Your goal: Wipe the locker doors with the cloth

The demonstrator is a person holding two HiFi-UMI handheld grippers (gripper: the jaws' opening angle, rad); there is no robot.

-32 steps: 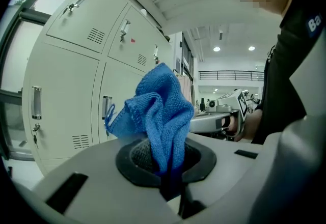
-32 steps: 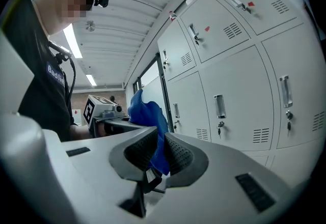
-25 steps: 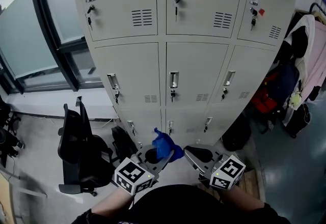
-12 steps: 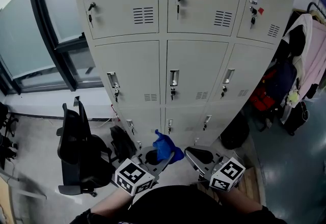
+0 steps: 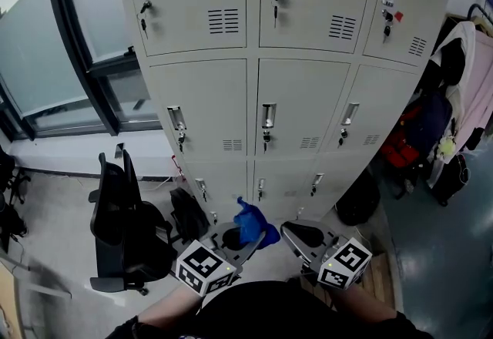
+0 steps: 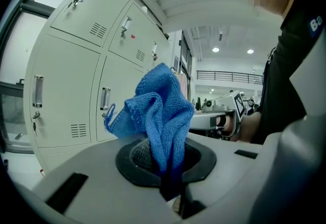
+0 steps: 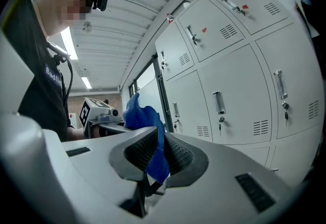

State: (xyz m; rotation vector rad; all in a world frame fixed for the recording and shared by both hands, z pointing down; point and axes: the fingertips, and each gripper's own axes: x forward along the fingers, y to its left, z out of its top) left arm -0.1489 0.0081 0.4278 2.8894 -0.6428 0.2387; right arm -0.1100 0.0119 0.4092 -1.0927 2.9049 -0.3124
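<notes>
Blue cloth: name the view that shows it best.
The left gripper view: the cloth fills the middle, folds and weave clear, pinched in the left gripper. The head view shows only a small blue bunch; the right gripper view shows a narrow strip in the right gripper.

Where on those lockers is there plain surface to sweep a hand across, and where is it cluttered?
Free: the panel of each middle-row door, right of its handle and above its vent. Crowded: the handle-and-key strips, the black chair at left, hanging clothes at right.
</notes>
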